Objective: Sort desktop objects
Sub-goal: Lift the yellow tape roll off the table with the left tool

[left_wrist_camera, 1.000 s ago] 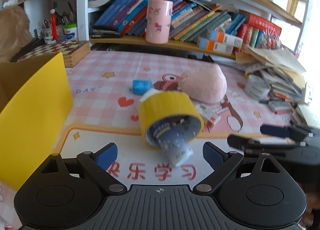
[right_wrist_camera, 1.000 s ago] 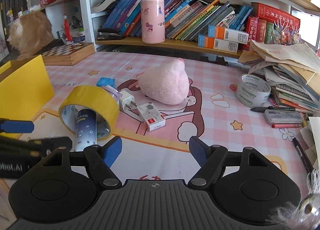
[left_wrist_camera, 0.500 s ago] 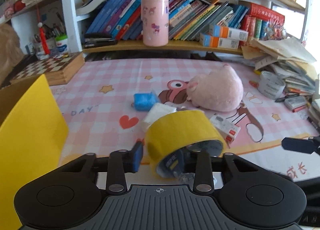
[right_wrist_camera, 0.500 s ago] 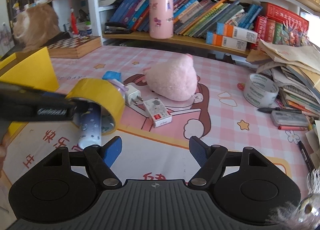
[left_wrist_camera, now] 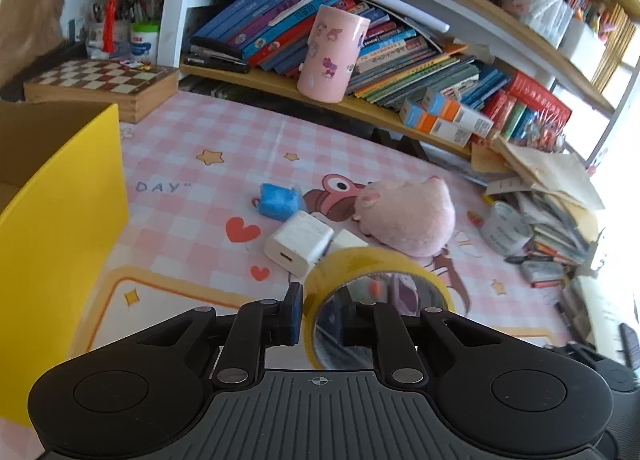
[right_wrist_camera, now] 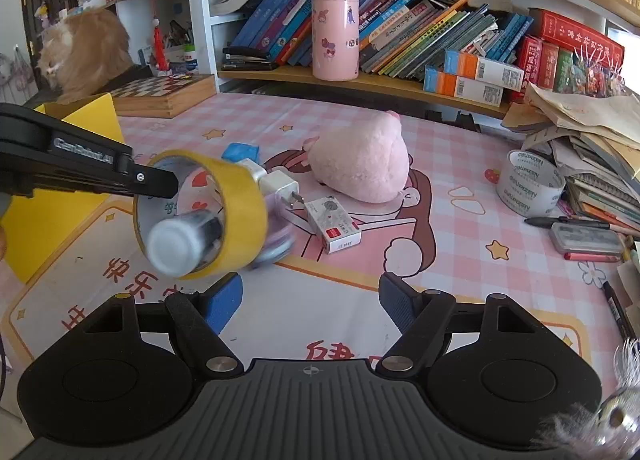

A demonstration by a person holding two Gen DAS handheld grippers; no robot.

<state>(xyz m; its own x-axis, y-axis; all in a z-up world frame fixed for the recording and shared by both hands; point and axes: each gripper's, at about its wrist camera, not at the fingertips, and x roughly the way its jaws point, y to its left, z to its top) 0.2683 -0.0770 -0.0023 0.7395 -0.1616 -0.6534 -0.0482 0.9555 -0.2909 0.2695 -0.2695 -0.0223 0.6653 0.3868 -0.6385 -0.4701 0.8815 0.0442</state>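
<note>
In the left wrist view, the left claw (left_wrist_camera: 318, 318) is closing on the wall of the yellow tape roll (left_wrist_camera: 374, 266), one finger outside and one inside the ring, with a white charger (left_wrist_camera: 298, 246) and a pink plush toy (left_wrist_camera: 408, 220) lying beyond on the bench (left_wrist_camera: 192, 196). In the right wrist view, the right claw (right_wrist_camera: 310, 302) stands wide with nothing between its fingers, low over the bench. To its left the left claw holds the tape roll in the air beside a yellow box (right_wrist_camera: 52, 196), a blurred small bottle (right_wrist_camera: 184, 242) poking through the ring.
</note>
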